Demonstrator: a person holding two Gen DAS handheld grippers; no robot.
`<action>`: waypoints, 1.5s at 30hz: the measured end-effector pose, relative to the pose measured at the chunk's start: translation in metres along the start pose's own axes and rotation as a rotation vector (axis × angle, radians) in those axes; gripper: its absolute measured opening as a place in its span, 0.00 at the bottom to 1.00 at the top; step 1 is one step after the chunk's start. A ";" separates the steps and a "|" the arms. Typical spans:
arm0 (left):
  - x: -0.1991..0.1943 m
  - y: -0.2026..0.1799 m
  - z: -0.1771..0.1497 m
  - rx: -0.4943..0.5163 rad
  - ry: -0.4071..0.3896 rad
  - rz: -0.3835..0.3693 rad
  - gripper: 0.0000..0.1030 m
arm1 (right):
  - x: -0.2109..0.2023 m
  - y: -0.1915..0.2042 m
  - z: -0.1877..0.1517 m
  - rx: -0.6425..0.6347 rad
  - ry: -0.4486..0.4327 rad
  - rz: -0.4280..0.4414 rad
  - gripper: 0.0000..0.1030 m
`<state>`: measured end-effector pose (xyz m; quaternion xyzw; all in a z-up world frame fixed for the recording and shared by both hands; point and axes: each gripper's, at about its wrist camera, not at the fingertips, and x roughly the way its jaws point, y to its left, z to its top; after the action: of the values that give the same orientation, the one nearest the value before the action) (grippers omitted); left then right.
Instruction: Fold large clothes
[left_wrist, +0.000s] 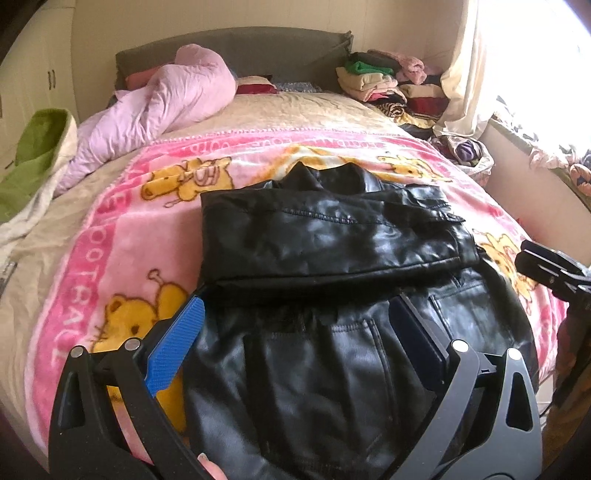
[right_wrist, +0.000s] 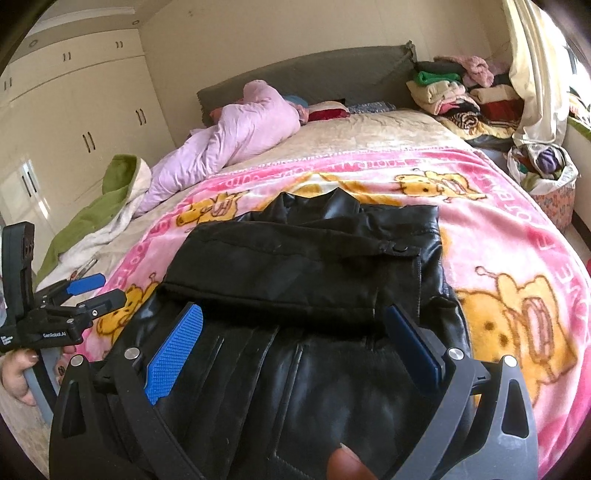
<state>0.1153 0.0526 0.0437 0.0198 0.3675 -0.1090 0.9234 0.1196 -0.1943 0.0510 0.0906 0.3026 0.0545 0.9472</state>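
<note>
A black leather jacket (left_wrist: 332, 236) lies on a pink cartoon-bear blanket (left_wrist: 122, 236) on the bed, its sleeves folded across the chest. It also shows in the right wrist view (right_wrist: 295, 273). My left gripper (left_wrist: 295, 321) is open, its blue-padded fingers (left_wrist: 177, 347) wide apart over the jacket's lower left part. My right gripper (right_wrist: 295, 325) is open over the jacket's lower right part. The left gripper shows from the side in the right wrist view (right_wrist: 96, 291). The right gripper's tip shows at the right edge of the left wrist view (left_wrist: 554, 269).
A crumpled lilac quilt (left_wrist: 155, 107) lies at the bed's far left. A green and white garment (left_wrist: 33, 155) lies on the left edge. Stacked folded clothes (left_wrist: 391, 81) sit at the far right corner. A bag of clothes (right_wrist: 546, 173) stands right of the bed. Wardrobes (right_wrist: 74, 110) stand at left.
</note>
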 end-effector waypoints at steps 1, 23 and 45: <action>-0.002 0.000 -0.002 0.004 -0.003 0.002 0.91 | -0.002 0.000 -0.002 -0.004 0.001 0.001 0.96; -0.016 0.010 -0.061 -0.038 0.027 0.061 0.91 | -0.018 -0.004 -0.040 -0.010 0.065 0.000 0.96; -0.013 0.023 -0.099 -0.080 0.093 0.106 0.91 | -0.018 -0.024 -0.087 -0.013 0.173 -0.034 0.96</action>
<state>0.0440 0.0888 -0.0207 0.0071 0.4125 -0.0440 0.9099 0.0552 -0.2085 -0.0129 0.0742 0.3843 0.0482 0.9189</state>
